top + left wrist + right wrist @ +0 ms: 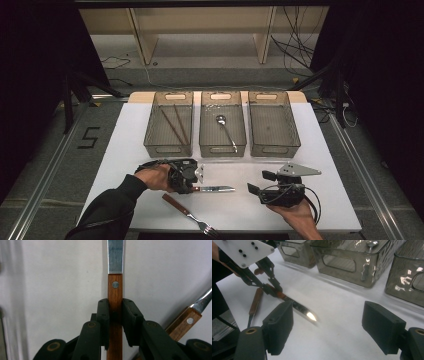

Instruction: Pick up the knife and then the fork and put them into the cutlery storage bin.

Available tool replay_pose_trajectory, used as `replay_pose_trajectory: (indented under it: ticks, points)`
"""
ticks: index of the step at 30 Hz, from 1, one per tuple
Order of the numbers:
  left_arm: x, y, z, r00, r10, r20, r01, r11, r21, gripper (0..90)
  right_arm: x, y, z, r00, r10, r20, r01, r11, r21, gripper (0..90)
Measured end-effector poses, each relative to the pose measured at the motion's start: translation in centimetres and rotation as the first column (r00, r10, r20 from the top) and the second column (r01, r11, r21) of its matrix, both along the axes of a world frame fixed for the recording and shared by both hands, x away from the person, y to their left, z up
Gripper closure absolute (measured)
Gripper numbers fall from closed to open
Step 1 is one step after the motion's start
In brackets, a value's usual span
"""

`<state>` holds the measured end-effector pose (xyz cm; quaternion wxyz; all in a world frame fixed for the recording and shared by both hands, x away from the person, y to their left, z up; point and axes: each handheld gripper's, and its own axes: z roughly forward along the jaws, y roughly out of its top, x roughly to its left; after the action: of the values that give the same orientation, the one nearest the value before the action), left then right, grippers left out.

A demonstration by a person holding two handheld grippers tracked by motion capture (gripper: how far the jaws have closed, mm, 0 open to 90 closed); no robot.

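- White worktop (150,125) set in a dark room, with pale wooden shelving and loose cables on the floor behind it.
- 3 smoky clear bins stand in a row along the far edge: the left bin (169,145) holds 2 brown chopsticks (174,125), the middle bin (222,146) holds a spoon (226,129), and the right bin (273,145) has nothing visible inside.
- Near the front edge, the left gripper (192,187) lies low over the worktop, held in the person's left hand (155,177); its jaws are clamped on the wooden handle of a knife (215,189).
- From the left gripper view, the 2 black pads press both sides of that handle just below its rivet, and the steel blade runs straight ahead over the white surface.
- In the high view the knife lies flat on the worktop, blade pointing toward the right gripper (253,190).
- That gripper, held in the right hand (297,212), sits apart from the knife tip, jaws wide apart with nothing between them.
- A wooden-handled fork (189,215) rests diagonally just in front of the knife, tines at the front edge.
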<state>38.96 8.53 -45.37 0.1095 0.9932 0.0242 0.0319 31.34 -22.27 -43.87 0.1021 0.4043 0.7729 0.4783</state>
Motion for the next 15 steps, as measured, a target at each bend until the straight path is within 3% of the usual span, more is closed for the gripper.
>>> replay_pose_trajectory:
  ticks: [8, 15]
  points:
    - [0.5, 0.1, 1.3, 0.9977, 0.067, 0.015, -0.066, 0.9963, -0.055, 76.3, 0.0, -0.1, 0.1, 0.9999, -0.007, 0.009, 0.007, 1.0, 0.007, 25.6]
    - [0.8, 0.3, 2.2, 0.9887, 0.15, 0.003, -0.148, 0.9819, -0.118, 76.3, -0.1, -0.1, 0.2, 0.9997, -0.01, 0.022, 0.01, 1.0, 0.012, 25.4]
